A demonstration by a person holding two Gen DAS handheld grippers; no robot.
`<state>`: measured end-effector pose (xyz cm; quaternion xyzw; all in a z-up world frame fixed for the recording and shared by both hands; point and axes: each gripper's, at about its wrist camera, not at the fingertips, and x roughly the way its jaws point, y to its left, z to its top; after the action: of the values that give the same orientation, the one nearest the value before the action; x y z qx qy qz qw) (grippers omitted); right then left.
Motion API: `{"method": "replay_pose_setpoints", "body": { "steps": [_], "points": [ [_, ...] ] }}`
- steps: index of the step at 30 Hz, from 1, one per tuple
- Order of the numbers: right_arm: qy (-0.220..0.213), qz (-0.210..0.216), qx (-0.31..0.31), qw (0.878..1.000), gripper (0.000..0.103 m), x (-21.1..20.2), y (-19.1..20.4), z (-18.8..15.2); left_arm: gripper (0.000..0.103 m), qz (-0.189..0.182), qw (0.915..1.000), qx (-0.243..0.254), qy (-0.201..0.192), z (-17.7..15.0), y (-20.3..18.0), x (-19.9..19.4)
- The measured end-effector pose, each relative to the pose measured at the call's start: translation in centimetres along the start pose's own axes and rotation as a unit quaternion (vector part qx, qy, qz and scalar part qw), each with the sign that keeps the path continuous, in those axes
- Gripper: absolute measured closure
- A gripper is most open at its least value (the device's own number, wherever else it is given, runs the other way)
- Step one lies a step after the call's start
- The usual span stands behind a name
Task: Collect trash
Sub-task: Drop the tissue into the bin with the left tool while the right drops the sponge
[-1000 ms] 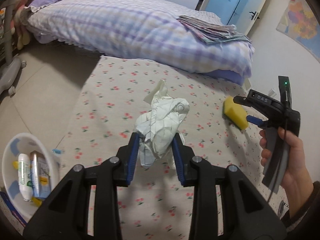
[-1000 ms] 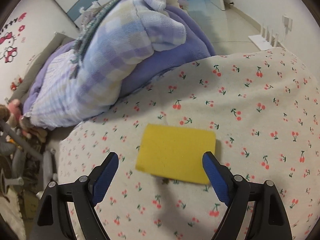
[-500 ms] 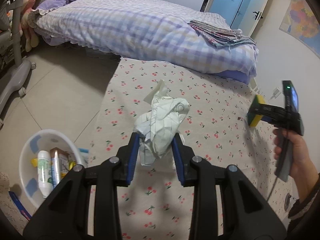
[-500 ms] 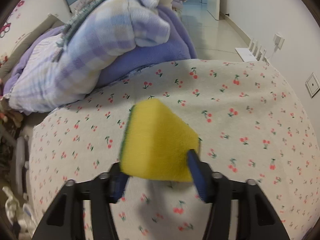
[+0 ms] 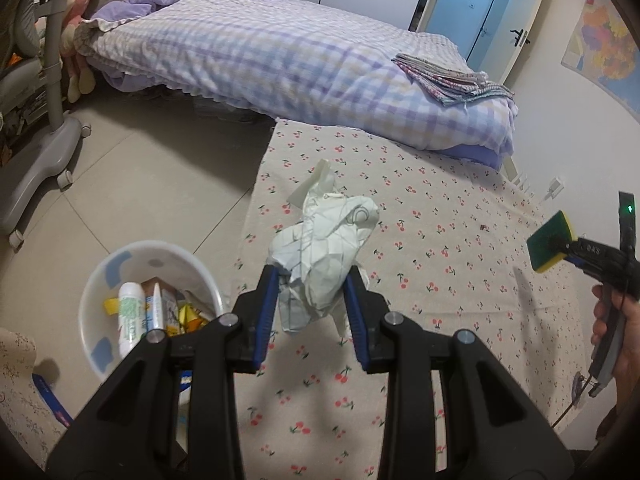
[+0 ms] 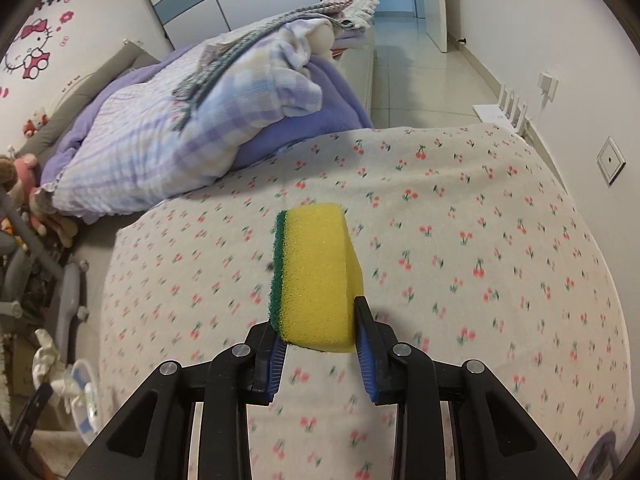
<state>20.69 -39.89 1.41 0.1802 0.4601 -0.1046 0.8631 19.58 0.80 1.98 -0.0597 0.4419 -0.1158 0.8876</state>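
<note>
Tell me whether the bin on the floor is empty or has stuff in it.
Not empty. The bin holds a white tube and some packets, filling its bottom only.

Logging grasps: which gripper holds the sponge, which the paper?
Right gripper pinches the yellow-green sponge; left gripper holds the crumpled white paper.

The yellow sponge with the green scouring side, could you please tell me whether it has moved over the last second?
Yes. The yellow sponge with the green scouring side has risen off the cherry-print tablecloth, clamped in the right gripper.

Checked bed [image 5: 280, 52], tiled floor [image 5: 152, 168], perhaps a wall map [image 5: 600, 40].
</note>
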Motion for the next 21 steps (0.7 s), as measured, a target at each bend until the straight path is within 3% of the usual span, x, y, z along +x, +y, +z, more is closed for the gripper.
{"method": "replay_pose_setpoints", "body": {
  "steps": [6,21],
  "points": [
    [-0.002,0.008,-0.037,0.999,0.071,-2.2,2.7,-2.9,0.068,0.003,1.0,0.0,-0.001,-1.1,1.0,-1.1],
    [0.035,0.112,-0.103,0.988,0.071,-2.2,12.5,-8.2,0.067,0.028,0.9992,-0.024,0.014,-1.9,7.4,-2.5]
  ]
}}
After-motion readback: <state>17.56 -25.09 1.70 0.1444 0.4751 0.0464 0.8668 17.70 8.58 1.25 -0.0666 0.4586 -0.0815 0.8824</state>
